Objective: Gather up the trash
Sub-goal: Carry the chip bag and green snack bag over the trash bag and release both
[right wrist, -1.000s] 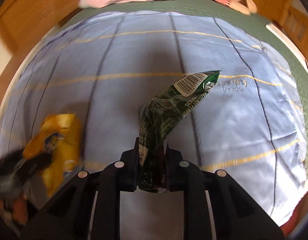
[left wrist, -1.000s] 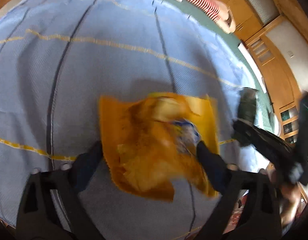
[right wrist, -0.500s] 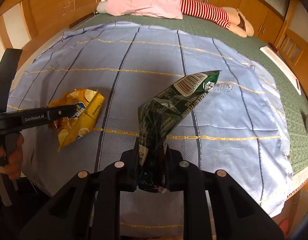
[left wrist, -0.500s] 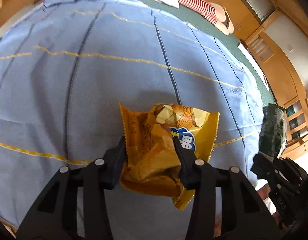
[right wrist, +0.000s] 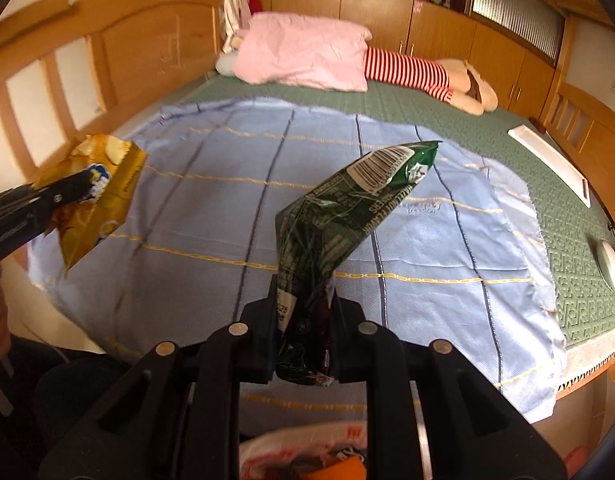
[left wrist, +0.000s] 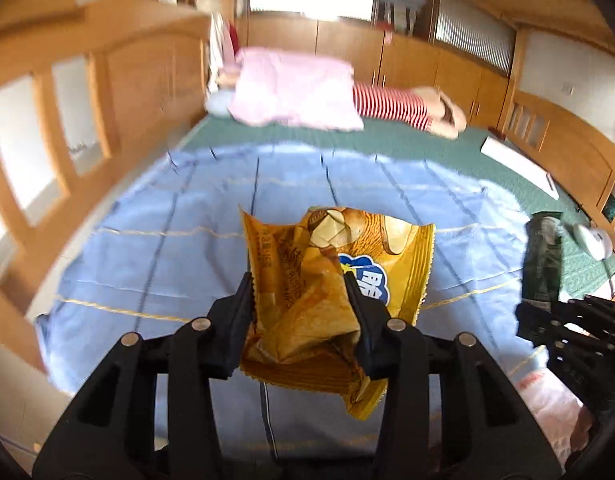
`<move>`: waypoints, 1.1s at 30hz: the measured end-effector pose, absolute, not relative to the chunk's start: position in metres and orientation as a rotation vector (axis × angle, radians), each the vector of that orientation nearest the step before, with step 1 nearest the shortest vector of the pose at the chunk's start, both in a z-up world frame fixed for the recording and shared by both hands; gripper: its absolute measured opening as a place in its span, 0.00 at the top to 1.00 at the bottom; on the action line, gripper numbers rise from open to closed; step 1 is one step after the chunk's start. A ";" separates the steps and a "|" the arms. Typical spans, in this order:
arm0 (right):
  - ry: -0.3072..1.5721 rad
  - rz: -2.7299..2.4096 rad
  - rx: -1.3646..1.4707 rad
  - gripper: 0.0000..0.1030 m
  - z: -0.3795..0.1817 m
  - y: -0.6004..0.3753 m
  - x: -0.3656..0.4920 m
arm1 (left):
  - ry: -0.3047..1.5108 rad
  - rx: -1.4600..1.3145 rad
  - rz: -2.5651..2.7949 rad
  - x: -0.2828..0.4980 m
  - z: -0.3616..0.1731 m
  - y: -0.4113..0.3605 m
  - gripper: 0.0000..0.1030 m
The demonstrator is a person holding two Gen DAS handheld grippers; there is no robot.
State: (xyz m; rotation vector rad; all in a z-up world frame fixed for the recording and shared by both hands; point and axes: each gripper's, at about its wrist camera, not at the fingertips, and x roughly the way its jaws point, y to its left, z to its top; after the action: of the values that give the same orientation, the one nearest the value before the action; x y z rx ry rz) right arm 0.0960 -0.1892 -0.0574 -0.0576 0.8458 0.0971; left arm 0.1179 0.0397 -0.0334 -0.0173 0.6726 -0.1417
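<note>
My left gripper point(left wrist: 299, 292) is shut on a crumpled yellow chip bag point(left wrist: 327, 288), held up above the blue sheet point(left wrist: 167, 248) on the bed. The right wrist view shows that same yellow bag point(right wrist: 95, 200) at the far left, pinched by the left gripper point(right wrist: 71, 190). My right gripper point(right wrist: 303, 300) is shut on a dark green snack bag point(right wrist: 347, 208) that sticks up and to the right, barcode on top. In the left wrist view the green bag point(left wrist: 543, 256) and the right gripper point(left wrist: 535, 312) appear at the right edge.
A pink pillow point(right wrist: 303, 48) and a striped plush toy point(right wrist: 419, 72) lie at the head of the bed on a green mat point(right wrist: 427, 108). Wooden bed rails point(right wrist: 67, 64) flank both sides. A white plastic bag point(right wrist: 307, 452) with red print sits below the right gripper.
The left gripper closed on the yellow bag and lifted it off the sheet. Both grippers rose and pulled back from the bed, so more of the room shows.
</note>
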 end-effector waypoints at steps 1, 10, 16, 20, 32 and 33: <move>0.831 0.107 -0.051 0.80 -0.051 -0.190 0.087 | 0.650 -0.022 -0.138 0.102 -0.023 0.039 0.57; 0.652 0.148 -0.082 0.80 0.004 -0.199 -0.005 | 0.492 -0.028 -0.128 -0.004 0.035 0.026 0.56; 0.599 0.151 -0.085 0.80 0.018 -0.217 -0.055 | 0.395 0.009 -0.141 -0.060 0.058 0.010 0.56; 0.569 0.144 -0.071 0.80 0.031 -0.233 -0.085 | 0.366 0.028 -0.173 -0.089 0.068 -0.002 0.55; 0.568 0.088 -0.011 0.80 0.043 -0.288 -0.135 | 0.454 0.103 -0.337 -0.104 0.050 -0.060 0.55; 0.578 0.098 0.005 0.80 0.041 -0.288 -0.136 | 0.459 0.112 -0.345 -0.104 0.048 -0.064 0.54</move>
State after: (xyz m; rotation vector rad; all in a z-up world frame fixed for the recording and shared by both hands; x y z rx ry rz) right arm -0.1357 -0.2878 0.0408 0.0048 0.5784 0.0977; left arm -0.1036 -0.0635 0.0478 0.1119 0.4590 -0.3446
